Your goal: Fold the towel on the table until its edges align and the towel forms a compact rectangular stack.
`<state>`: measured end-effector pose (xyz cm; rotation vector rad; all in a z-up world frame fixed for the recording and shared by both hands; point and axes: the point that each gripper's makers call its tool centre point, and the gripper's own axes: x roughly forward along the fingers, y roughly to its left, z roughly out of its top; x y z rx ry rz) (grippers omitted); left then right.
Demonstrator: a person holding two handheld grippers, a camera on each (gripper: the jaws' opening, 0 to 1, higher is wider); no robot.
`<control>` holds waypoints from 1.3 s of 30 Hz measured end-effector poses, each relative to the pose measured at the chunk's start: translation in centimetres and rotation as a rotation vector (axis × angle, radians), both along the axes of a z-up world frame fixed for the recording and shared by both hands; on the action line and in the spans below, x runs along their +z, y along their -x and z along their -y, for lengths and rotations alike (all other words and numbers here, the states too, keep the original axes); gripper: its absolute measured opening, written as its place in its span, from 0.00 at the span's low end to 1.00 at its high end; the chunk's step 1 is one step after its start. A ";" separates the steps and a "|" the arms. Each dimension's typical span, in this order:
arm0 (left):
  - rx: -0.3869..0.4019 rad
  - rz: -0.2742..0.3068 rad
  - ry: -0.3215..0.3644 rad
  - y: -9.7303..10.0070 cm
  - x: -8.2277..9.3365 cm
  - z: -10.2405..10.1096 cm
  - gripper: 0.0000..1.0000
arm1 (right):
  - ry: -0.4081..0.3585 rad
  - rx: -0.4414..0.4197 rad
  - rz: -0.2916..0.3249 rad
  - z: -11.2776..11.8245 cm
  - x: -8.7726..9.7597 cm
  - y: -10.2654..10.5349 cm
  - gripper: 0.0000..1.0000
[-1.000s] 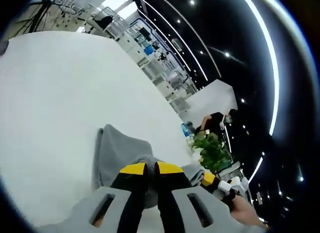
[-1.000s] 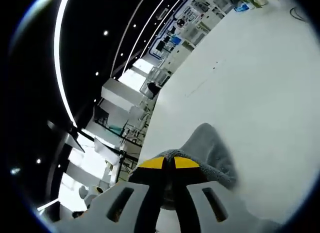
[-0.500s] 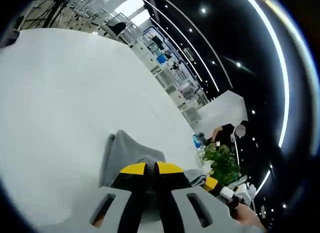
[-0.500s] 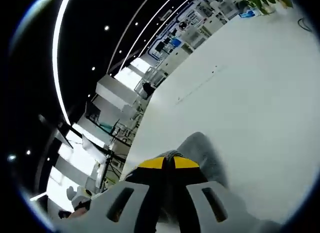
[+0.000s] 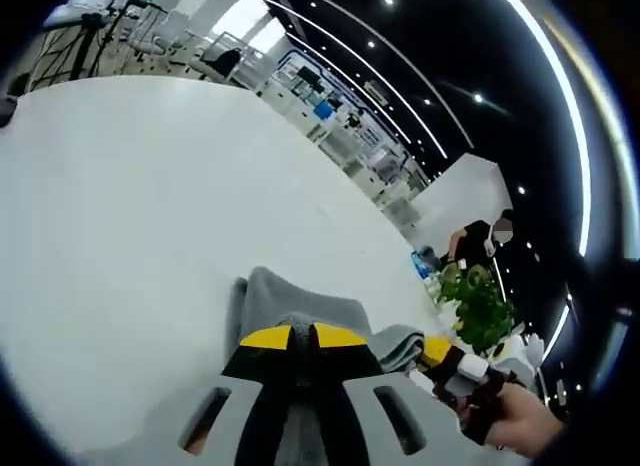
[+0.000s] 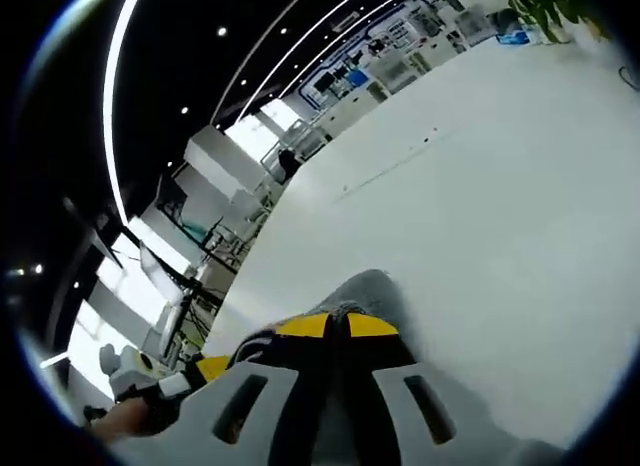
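The left gripper (image 5: 301, 337) is pinched shut on the grey towel (image 5: 290, 301), which humps up from the white table (image 5: 130, 206) and runs straight ahead of its jaws; the right gripper (image 6: 337, 326) is likewise clamped on its own part of the cloth, so both hold it equally close, gathered between them

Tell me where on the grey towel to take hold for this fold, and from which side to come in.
Grip the towel at its near edge, one corner per gripper, coming in low over the table along the cloth. The left gripper and right gripper are each shut on a bunched edge, and the cloth lies spread away from the jaws, so lifting there should carry it over, probably.
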<state>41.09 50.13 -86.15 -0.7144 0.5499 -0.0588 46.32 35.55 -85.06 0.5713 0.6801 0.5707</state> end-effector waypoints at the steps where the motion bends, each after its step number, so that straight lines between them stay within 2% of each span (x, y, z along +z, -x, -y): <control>1: -0.010 0.005 -0.020 -0.2 -0.2 0.0 0.07 | 0.018 0.017 0.016 -0.1 -0.2 -0.1 0.03; 4: -0.048 0.014 -0.088 -0.4 -0.9 0.1 0.07 | 0.062 0.046 0.045 -0.2 -0.6 -0.3 0.03; 10: -0.107 0.038 -0.174 -0.4 -0.9 0.8 0.09 | 0.169 0.114 0.122 -0.3 -1.4 -0.6 0.03; 13: -0.180 0.074 -0.257 -0.5 -0.5 1.1 0.09 | 0.279 0.189 0.202 -0.5 -1.5 -0.5 0.03; 17: -0.164 0.066 -0.241 -0.4 -0.7 1.0 0.10 | 0.302 0.225 0.250 -1.0 -1.5 -0.6 0.04; 18: -0.161 0.072 -0.233 -0.4 -0.7 1.0 0.10 | 0.310 0.258 0.292 -1.2 -1.2 -0.7 0.04; 19: -0.167 0.094 -0.220 -0.5 -0.4 1.1 0.11 | 0.328 0.265 0.308 -1.1 -1.2 -0.8 0.05; 20: -0.169 0.098 -0.211 -0.4 -0.4 1.2 0.12 | 0.325 0.261 0.303 -1.1 -1.2 -0.9 0.05; 23: -0.198 0.115 -0.245 -0.3 -0.2 1.3 0.18 | 0.298 0.272 0.304 -1.2 -1.2 -1.1 0.06; 26: -0.202 0.130 -0.254 -0.3 0.1 1.0 0.35 | 0.276 0.282 0.309 -1.3 -1.0 -1.0 0.07; 29: -0.220 0.134 -0.261 -0.5 0.0 0.9 0.45 | 0.258 0.297 0.318 -1.5 -0.8 -0.8 0.11; 32: -0.248 0.153 -0.265 -0.4 0.3 0.9 0.52 | 0.214 0.303 0.317 -1.6 -0.4 -0.7 0.19; 36: -0.274 0.177 -0.258 -0.2 0.8 1.3 0.59 | 0.187 0.295 0.336 -1.8 0.5 -0.8 0.40; 39: -0.296 0.179 -0.259 0.1 0.6 1.6 0.66 | 0.180 0.312 0.341 -2.0 0.7 -0.7 0.42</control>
